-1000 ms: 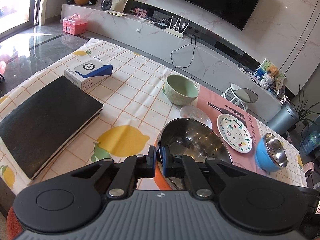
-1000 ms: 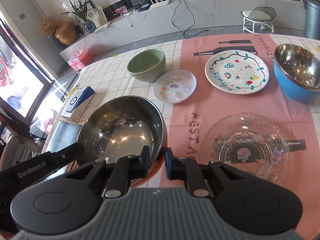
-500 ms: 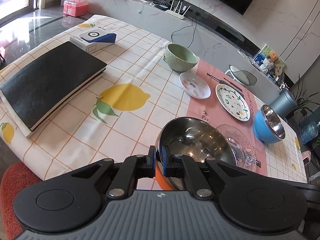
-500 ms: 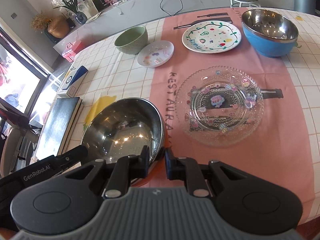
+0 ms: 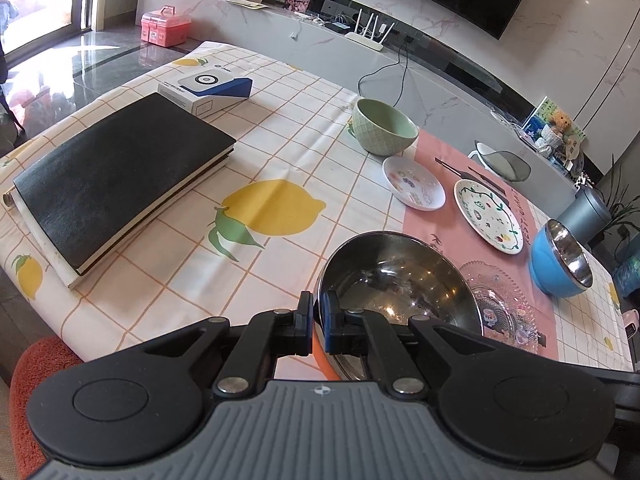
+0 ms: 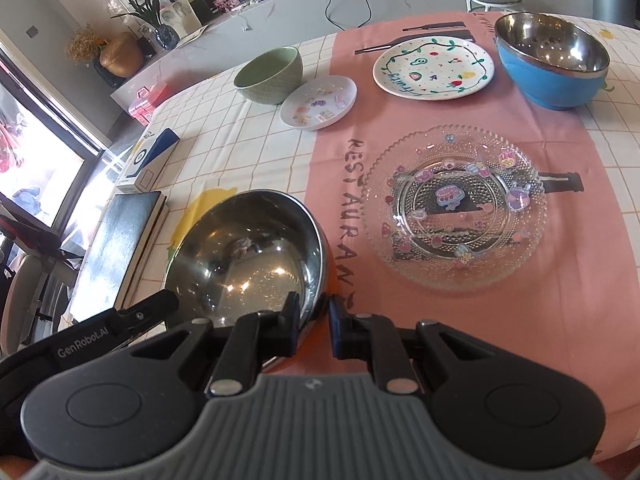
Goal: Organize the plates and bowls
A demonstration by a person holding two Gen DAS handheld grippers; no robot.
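My left gripper [image 5: 319, 322] is shut on the near rim of a steel bowl with an orange outside [image 5: 396, 280], held above the table's near edge. My right gripper [image 6: 314, 320] pinches the same bowl's [image 6: 244, 256] rim from the other side, with the rim between its fingers. On the pink runner lie a clear glass plate [image 6: 454, 208], a white painted plate [image 6: 434, 68] and a blue steel bowl [image 6: 552, 60]. A small white dish [image 6: 319, 102] and a green bowl [image 6: 270, 76] sit farther left.
A black book [image 5: 116, 176] and a white-and-blue box [image 5: 206, 90] lie on the left of the lemon-print cloth [image 5: 264, 208]. A red cushioned seat [image 5: 32, 384] is below the table's near edge. A TV bench [image 5: 360, 52] runs along the far wall.
Both grippers have carried the steel bowl back toward the near edge and higher. The glass plate, earlier partly under the bowl, now lies uncovered to its right.
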